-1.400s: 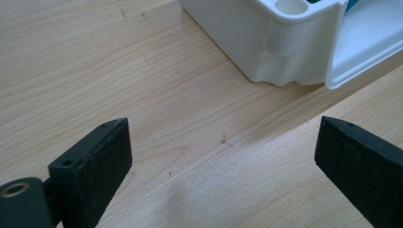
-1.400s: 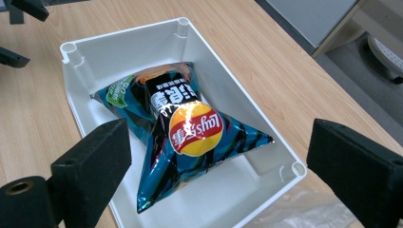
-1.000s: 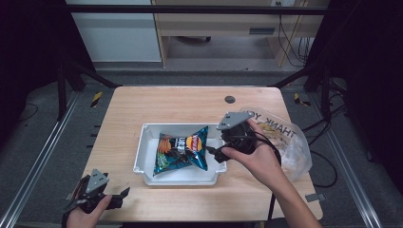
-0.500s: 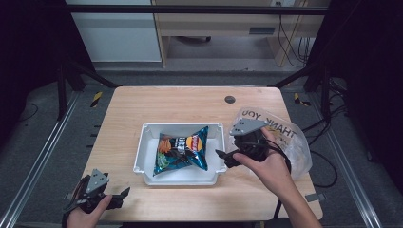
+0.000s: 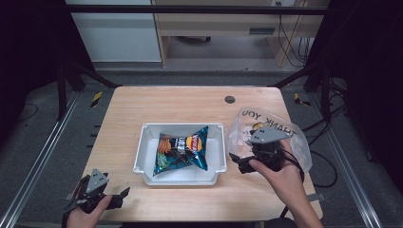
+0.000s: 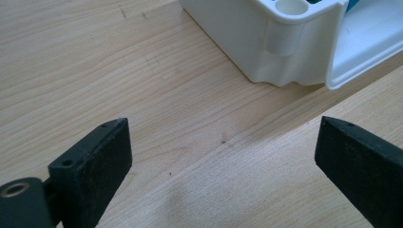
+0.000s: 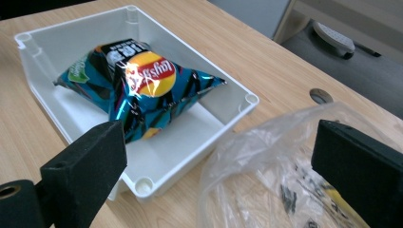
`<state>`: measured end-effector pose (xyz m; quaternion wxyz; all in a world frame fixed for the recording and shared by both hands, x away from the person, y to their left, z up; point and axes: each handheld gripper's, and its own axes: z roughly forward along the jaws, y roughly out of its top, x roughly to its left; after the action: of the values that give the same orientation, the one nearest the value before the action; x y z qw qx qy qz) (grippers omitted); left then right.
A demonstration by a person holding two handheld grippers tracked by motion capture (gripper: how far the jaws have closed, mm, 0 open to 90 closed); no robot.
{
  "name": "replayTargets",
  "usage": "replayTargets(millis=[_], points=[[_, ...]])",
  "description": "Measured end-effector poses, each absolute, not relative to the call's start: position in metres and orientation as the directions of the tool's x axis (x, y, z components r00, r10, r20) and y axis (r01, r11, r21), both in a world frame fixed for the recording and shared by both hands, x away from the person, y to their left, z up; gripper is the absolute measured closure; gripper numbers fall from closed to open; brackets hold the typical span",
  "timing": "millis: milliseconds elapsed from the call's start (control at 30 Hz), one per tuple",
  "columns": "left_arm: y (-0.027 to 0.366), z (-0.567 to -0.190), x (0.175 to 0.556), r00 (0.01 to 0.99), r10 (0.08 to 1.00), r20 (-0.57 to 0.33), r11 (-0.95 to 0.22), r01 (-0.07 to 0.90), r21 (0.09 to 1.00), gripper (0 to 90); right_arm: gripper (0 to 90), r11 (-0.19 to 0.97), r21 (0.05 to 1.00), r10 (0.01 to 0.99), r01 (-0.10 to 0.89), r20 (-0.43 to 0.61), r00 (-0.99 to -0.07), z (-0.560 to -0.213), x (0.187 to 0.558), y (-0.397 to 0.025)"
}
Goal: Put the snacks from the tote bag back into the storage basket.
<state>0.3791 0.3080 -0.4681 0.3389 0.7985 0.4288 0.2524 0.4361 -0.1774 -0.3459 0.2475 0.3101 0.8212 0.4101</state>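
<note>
Lay's chip bag [image 5: 182, 148] lying in the white bin [image 5: 142, 154] mid-tabletop [image 5: 190, 102]. Right gripper [image 5: 241, 164] over the clear plastic bag [image 5: 266, 124], fingers apart. Left gripper [image 5: 114, 197] low at the near-left corner, fingers spread wide, holding nothing.

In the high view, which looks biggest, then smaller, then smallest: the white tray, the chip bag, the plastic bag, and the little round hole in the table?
1. White tray, clearly largest.
2. Clear plastic bag and chip bag: too close to rank, since a hand and gripper hide part of the plastic bag.
3. Round hole in the table, by far smallest.
</note>
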Motion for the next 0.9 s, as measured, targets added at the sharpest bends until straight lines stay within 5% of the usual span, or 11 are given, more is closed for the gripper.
replayTargets(millis=[900], points=[[0.307, -0.469, 0.379, 0.507, 0.854, 0.117, -0.408, 0.514, 0.755, 4.6, 5.1, 0.408, 0.802, 0.817, 0.437, -0.108, -0.566, -0.423, 0.414, -0.228]])
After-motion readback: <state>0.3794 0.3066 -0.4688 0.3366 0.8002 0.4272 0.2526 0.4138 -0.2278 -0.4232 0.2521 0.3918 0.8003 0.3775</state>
